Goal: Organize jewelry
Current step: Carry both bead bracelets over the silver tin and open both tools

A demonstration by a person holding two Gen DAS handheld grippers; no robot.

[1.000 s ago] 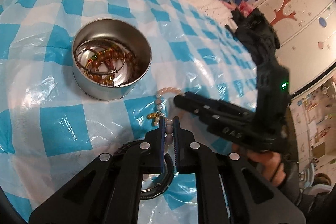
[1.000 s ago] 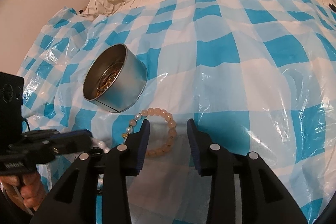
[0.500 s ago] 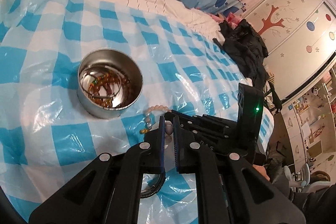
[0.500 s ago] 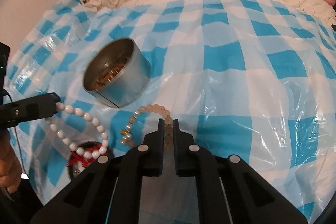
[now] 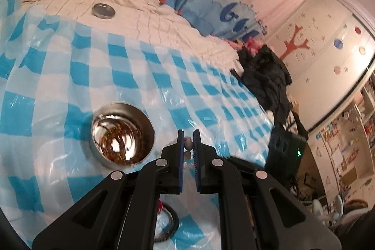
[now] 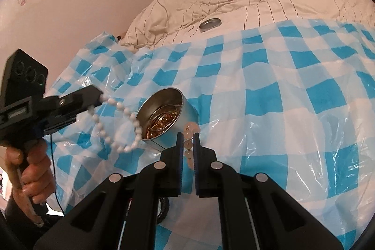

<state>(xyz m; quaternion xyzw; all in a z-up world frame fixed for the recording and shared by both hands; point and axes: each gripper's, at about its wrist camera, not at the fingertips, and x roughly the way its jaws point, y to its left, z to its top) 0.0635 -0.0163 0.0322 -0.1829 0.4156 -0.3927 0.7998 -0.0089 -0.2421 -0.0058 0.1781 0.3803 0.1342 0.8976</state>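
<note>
Both bracelets are up off the bed, and neither is in the tin yet. In the right wrist view, the right gripper [image 6: 187, 144] has its fingers clamped on the pale peach bead bracelet [image 6: 189, 130], low in the middle of the frame, with the top of the loop poking above the fingertips. At the left of that same frame, the left gripper [image 6: 93, 97] is pinched on the white bead bracelet [image 6: 119, 128], which droops in a long loop and hangs just in front of the round metal tin [image 6: 164, 118] at centre.

The tin already holds a tangle of amber beads and bangles, so part of the sorting looks done. In the left wrist view the tin [image 5: 123, 135] sits left of centre on the blue checked plastic sheet [image 5: 70, 76]. Its lid [image 5: 103, 11] lies well apart at the upper left, on the cream quilt.

What looks left: drop both strands in and deal with the dark ring [image 5: 170, 223] at the bottom.
</note>
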